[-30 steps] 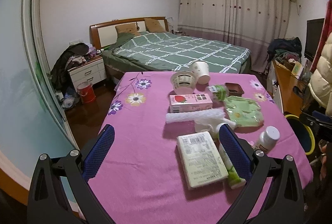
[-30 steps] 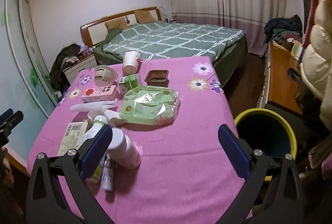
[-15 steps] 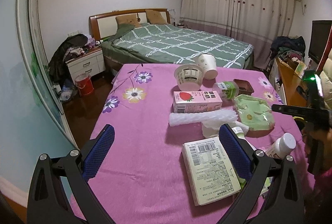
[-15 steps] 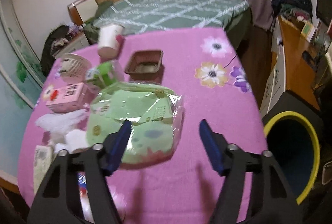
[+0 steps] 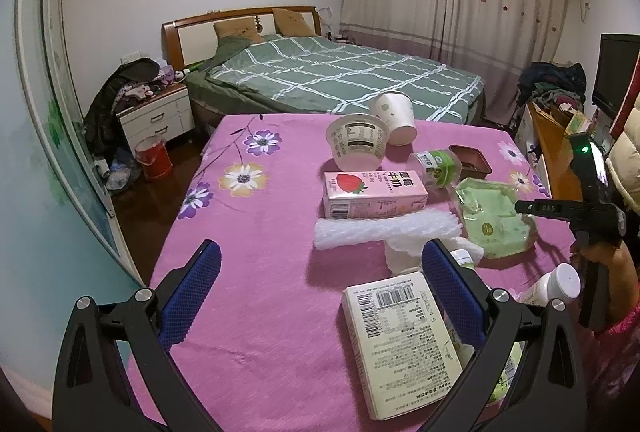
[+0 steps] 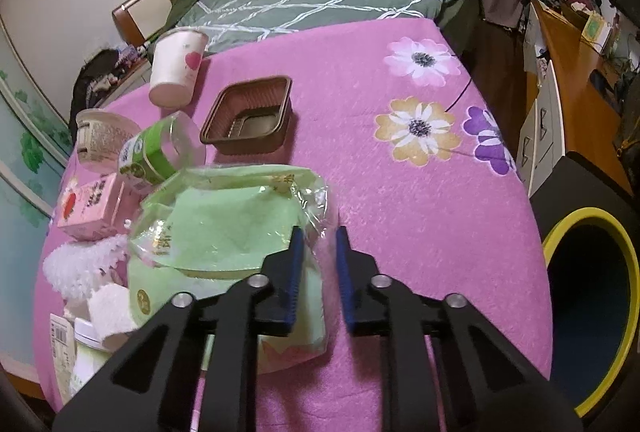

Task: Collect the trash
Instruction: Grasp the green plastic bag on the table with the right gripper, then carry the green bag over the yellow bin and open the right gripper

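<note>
Left hand-held gripper: jaws wide apart, holding nothing, low in the left wrist frame over bare pink cloth.
Printed carton: flat at lower centre-right of that frame, partly behind the right-hand finger; judged light and stiff, best taken across its short sides.
Strawberry milk carton: lying on its side at mid-frame, rigid, likely empty and light.
Foam wrap: just in front of the milk carton; soft and crushable.
Green packet: centre-left of the right wrist frame, on the bench; clear film over soft green contents. Judged light, floppy and slippery; the loose film edge is the natural hold.
Right hand-held gripper: jaws nearly together with the packet's right-hand film edge between them; whether the pinch is complete cannot be told.
Brown tray: upper centre, thin plastic, easily dented.
Yellow-rimmed bin: lower right, beside the bench, mouth clear.
</note>
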`<state>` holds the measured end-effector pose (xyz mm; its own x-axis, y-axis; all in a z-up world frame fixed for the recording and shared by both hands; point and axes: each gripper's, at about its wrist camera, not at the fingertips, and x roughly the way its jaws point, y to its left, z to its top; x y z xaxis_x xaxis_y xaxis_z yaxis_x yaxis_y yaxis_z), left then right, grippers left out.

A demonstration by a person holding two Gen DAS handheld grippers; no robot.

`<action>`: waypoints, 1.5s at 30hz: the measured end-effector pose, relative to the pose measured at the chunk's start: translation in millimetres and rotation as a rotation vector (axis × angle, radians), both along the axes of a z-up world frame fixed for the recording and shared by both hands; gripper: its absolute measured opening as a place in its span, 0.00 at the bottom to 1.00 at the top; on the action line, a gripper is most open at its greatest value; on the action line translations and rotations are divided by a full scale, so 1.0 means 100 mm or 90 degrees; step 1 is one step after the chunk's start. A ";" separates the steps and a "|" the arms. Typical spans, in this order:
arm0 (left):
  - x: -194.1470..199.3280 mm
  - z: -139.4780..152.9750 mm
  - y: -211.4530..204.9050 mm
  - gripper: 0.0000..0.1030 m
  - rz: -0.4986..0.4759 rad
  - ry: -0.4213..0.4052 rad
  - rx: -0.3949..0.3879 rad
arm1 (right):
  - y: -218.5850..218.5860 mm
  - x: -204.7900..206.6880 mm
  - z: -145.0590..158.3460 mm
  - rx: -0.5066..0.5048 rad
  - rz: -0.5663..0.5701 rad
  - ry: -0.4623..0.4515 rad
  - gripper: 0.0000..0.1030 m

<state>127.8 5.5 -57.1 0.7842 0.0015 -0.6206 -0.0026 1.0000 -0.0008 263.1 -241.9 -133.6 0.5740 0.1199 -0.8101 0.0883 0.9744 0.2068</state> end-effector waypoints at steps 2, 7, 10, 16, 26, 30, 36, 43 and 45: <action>0.02 -0.01 -0.02 0.96 -0.002 0.003 0.000 | -0.05 -0.05 0.07 0.011 -0.008 -0.015 0.10; 0.03 -0.03 -0.07 0.96 -0.010 0.002 0.004 | -0.20 -0.22 0.26 0.038 -0.026 -0.055 0.10; 0.04 -0.02 -0.11 0.96 -0.016 0.000 0.003 | -0.39 -0.41 0.43 0.050 -0.050 -0.085 0.10; 0.00 -0.01 -0.20 0.96 -0.035 0.001 0.002 | -0.96 -0.82 0.60 0.035 -0.142 -0.120 0.10; -0.10 -0.02 -0.44 0.96 -0.076 0.005 0.001 | -2.15 -1.33 0.31 -0.018 -0.346 -0.074 0.10; -0.14 -0.05 -0.56 0.96 -0.096 0.013 0.003 | -2.48 -1.41 0.10 -0.045 -0.409 -0.037 0.10; -0.18 -0.08 -0.68 0.96 -0.116 0.022 0.006 | -2.68 -1.33 -0.31 -0.035 -0.408 0.037 0.11; -0.21 -0.12 -0.72 0.96 -0.115 0.032 0.015 | -2.65 -1.32 -0.39 -0.063 -0.412 0.047 0.46; -0.21 -0.15 -0.70 0.96 -0.113 0.042 0.011 | -2.60 -1.31 -0.35 -0.061 -0.407 0.041 0.46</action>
